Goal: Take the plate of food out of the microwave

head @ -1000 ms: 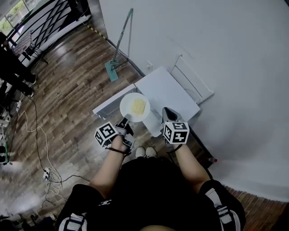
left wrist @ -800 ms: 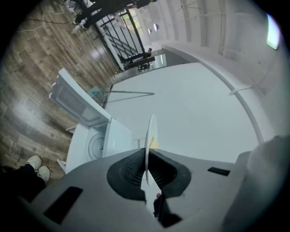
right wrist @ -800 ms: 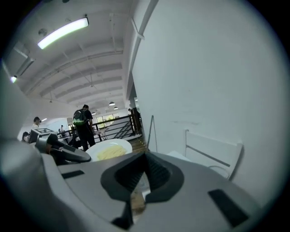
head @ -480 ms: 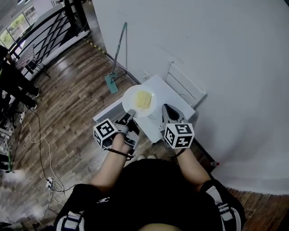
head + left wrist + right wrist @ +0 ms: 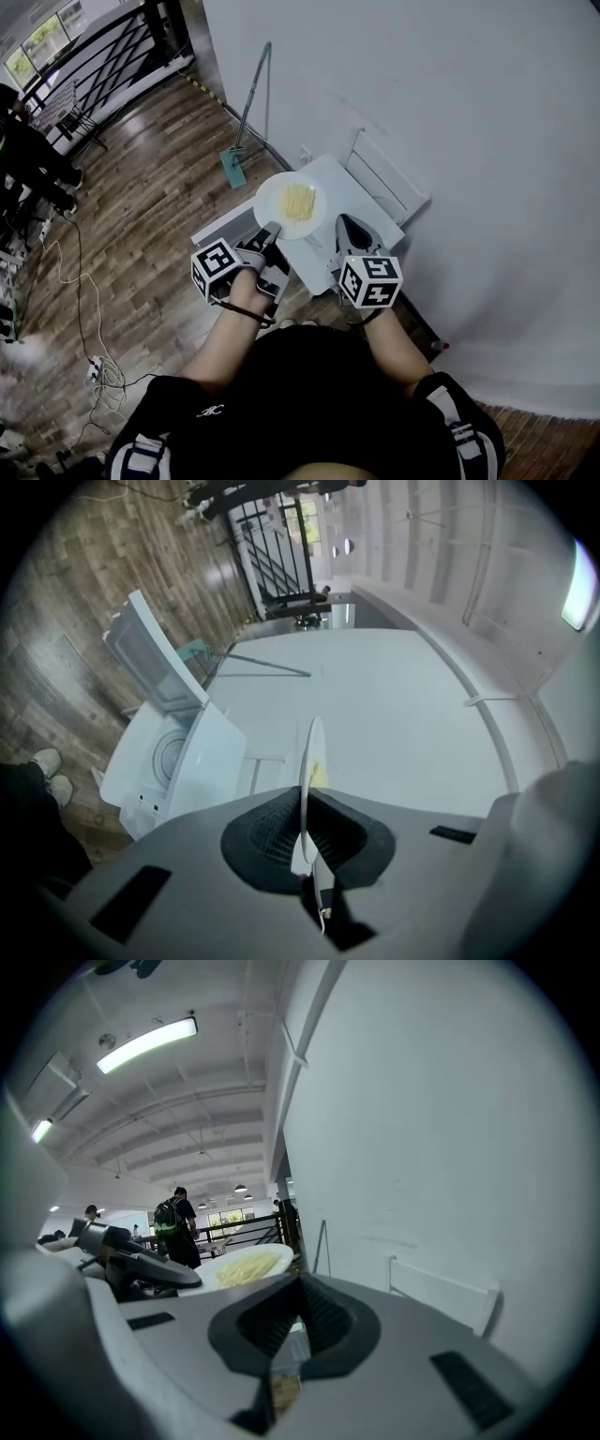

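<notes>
Wood floor, white wall; microwave (image 5: 367,204) door seen open. Plate of food (image 5: 289,203) held clear of cavity, over microwave, rim pinched by left gripper (image 5: 270,234). Right gripper (image 5: 348,228) pressed together, empty. Removal judged done; level set-down called for next.

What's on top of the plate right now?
Pale yellow noodles lie heaped on the middle of the plate, its rim bare. The left gripper pinches and covers the near edge.
</notes>
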Tool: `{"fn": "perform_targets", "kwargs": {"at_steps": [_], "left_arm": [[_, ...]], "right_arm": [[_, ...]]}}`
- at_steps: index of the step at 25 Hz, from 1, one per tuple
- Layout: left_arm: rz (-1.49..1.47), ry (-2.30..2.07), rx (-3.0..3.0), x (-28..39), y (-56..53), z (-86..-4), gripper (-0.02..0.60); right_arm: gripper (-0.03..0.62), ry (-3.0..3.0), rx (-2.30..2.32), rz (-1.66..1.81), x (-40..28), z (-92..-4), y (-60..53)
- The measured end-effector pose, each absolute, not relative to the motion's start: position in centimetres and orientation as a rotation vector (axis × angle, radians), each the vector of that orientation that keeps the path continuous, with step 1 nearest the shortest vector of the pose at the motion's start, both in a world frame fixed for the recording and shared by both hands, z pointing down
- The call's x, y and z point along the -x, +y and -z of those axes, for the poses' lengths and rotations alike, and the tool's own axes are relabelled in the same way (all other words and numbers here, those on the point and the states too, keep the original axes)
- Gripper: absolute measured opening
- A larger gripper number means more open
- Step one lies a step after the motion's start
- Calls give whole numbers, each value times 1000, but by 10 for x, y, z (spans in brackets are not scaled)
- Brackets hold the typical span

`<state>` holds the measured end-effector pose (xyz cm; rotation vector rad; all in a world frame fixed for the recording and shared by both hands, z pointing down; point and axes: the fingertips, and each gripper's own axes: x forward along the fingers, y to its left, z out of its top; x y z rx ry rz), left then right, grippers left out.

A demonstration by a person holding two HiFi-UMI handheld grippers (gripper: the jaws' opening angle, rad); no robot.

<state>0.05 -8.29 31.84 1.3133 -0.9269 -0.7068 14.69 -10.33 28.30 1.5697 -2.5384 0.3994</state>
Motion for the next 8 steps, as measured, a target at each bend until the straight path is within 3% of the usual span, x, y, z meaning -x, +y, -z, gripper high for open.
{"fn": "perform_targets", "kwargs": {"at_steps": [8], "left_arm": [[677,-957,-1284,0,-89,-329,11]], "right_arm": [[14,-2547,-1542,-393,-145,-287,-113]]}}
